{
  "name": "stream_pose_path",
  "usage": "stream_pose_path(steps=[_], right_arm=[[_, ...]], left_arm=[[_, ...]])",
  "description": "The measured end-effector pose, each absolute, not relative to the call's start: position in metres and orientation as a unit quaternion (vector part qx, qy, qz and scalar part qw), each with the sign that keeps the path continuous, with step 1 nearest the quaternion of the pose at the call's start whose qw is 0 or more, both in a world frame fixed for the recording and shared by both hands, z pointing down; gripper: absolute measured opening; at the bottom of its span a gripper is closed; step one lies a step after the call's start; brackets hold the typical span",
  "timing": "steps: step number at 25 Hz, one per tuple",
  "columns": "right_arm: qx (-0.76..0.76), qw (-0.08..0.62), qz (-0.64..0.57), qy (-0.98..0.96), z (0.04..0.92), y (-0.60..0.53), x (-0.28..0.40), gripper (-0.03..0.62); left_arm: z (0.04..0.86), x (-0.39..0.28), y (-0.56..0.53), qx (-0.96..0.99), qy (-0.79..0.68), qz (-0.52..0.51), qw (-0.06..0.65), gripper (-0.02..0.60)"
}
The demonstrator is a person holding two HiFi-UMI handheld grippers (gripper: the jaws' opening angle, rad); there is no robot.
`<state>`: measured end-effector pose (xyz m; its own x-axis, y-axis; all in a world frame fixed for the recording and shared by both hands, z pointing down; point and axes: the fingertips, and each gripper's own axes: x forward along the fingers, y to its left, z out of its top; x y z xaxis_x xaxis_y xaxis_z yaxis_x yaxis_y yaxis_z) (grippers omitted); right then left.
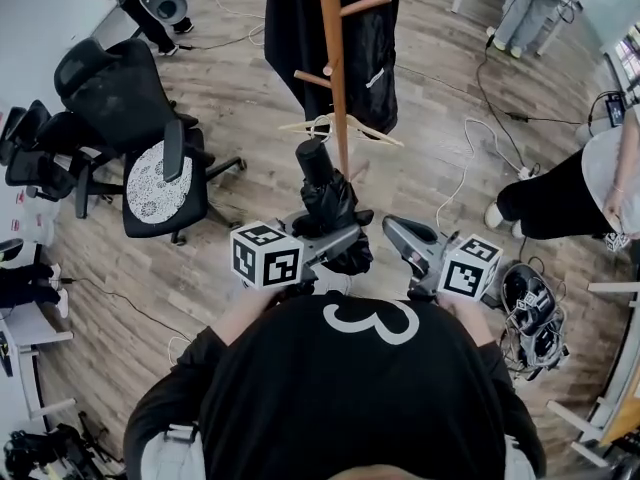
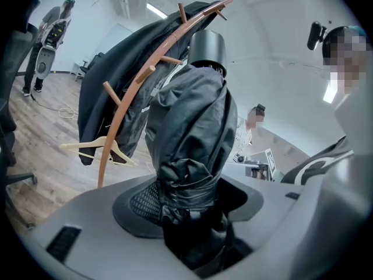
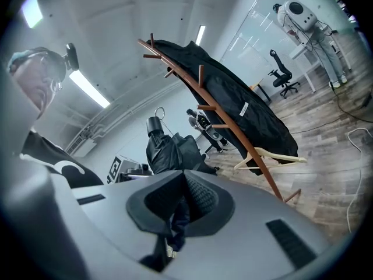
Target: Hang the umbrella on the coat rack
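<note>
A folded black umbrella (image 1: 325, 203) stands upright in my left gripper (image 1: 335, 243), which is shut on its lower part. Its cylindrical end (image 2: 207, 48) points up. In the left gripper view the umbrella (image 2: 192, 133) fills the middle, with the jaws closed round its wrapped fabric. The wooden coat rack (image 1: 333, 68) stands just beyond it, with a black coat (image 1: 290, 28) and a pale hanger (image 1: 340, 128) on it. My right gripper (image 1: 405, 238), to the right of the umbrella, is shut on a dark strap (image 3: 175, 229). I cannot see where the strap leads.
A black office chair (image 1: 150, 158) stands left of the rack. At the right edge a person (image 1: 570, 193) stands, with cables and a bag (image 1: 530, 308) on the wooden floor nearby. Bare pegs (image 3: 207, 107) stick out of the rack's pole.
</note>
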<state>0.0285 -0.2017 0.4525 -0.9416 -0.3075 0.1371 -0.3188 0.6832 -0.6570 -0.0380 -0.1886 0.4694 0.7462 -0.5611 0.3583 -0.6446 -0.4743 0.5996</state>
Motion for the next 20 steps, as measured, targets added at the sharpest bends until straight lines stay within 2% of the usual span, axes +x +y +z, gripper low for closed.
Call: stream_pose_path(steps=[3,20], right_arm=[[0.177,0.012,0.368,-0.913,0.459,-0.233,0.012,0.026],[0.22,-0.004,0.362,-0.906,0.464,-0.246,0.014,0.026]], left_arm=[[0.476,-0.053,-0.222,0.856,-0.343,0.06,0.381,0.273],[0.487,-0.058,-0.245,0.869,-0.316,0.079,0.373,0.273]])
